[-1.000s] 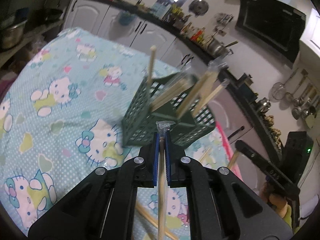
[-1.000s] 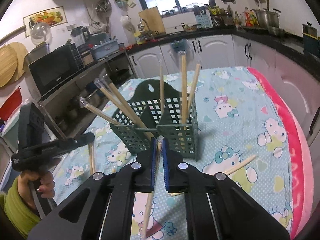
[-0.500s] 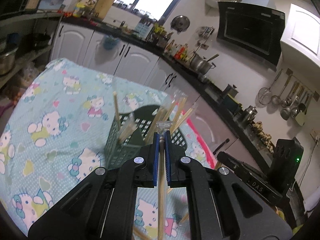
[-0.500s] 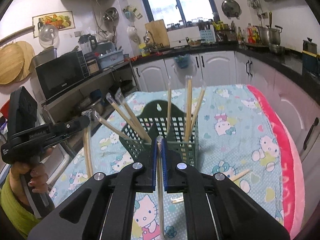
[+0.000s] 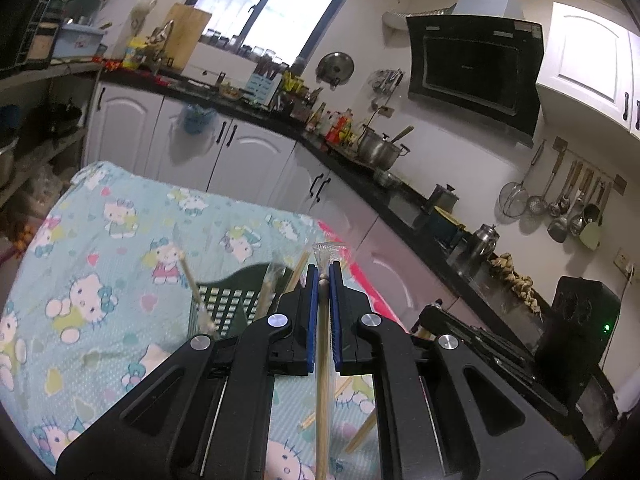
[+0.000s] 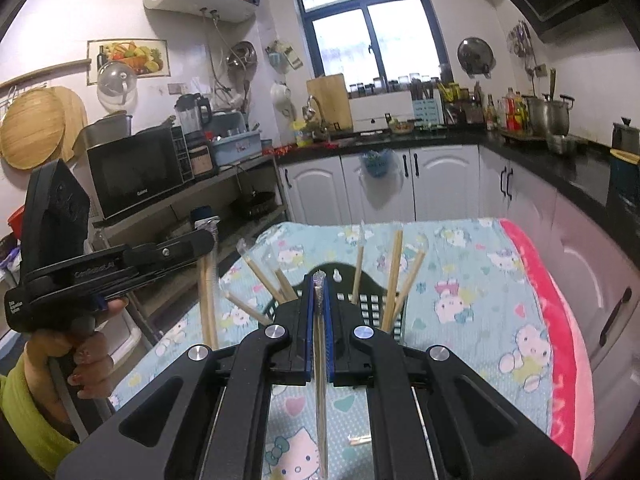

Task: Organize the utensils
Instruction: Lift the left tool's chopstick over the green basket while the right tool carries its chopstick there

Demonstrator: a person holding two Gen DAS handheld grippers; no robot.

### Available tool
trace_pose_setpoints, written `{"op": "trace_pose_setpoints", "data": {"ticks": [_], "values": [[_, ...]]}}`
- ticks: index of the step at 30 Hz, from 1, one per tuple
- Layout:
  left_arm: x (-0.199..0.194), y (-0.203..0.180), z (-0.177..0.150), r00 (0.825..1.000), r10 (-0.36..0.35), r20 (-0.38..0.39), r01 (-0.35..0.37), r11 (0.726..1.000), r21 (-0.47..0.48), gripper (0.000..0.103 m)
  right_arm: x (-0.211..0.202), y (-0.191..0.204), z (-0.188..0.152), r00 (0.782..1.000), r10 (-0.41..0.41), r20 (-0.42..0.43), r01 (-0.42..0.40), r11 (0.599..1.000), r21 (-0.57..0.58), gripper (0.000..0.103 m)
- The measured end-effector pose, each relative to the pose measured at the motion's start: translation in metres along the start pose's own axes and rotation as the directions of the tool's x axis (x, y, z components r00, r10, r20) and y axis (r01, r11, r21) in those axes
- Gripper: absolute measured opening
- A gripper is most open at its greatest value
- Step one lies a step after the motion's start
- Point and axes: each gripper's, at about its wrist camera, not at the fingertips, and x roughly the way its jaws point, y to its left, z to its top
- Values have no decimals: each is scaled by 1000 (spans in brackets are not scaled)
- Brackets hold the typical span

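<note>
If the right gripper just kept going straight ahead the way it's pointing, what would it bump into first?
Probably the green basket just beyond the right gripper, most likely its raised back panel or the chopsticks standing in it. Depth is hard to judge through the fisheye.

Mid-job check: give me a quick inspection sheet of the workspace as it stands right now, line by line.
Surface: table under a light blue cartoon-cat cloth with a pink edge.
Job's things: dark green slotted holder with several wrapped chopsticks leaning in it; loose chopsticks lie on the cloth.
Clutter: nothing seen beyond the loose chopsticks.
Grippers: left gripper shut on a wrapped chopstick; right gripper shut on another wrapped chopstick. Both are held above the cloth, in front of the holder.
Cables: nothing seen.
Surroundings: kitchen with white cabinets, a microwave on a shelf, a window, and pots and bottles on a dark counter.
</note>
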Motion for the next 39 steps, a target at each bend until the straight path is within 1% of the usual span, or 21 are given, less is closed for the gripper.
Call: {"op": "trace_pose_setpoints", "data": {"ticks": [8, 19, 23, 28, 34, 37, 39], "values": [[-2, -14, 17, 998, 13, 65, -17, 999, 48, 3, -1, 5, 18, 999, -3, 50, 5, 1000, -31, 5], [-7, -21, 41, 988, 25, 150, -36, 997, 68, 3, -3, 5, 48, 989, -12, 144, 20, 998, -57, 5], [-5, -25, 50, 981, 36, 188, -51, 996, 75, 3, -2, 6, 61, 984, -12, 181, 24, 997, -67, 5], [3, -32, 59, 971, 60, 230, -85, 991, 102, 3, 0, 7, 77, 971, -14, 238, 35, 996, -87, 5], [22, -38, 65, 960, 96, 265, -133, 983, 126, 3, 5, 3, 91, 957, -12, 289, 43, 994, -102, 5], [31, -39, 67, 950, 117, 291, -162, 977, 136, 3, 11, -1, 95, 955, -17, 297, 49, 994, -99, 5], [36, -40, 67, 937, 139, 321, -193, 971, 144, 3, 15, -4, 95, 954, -20, 300, 51, 994, -97, 5]]}}
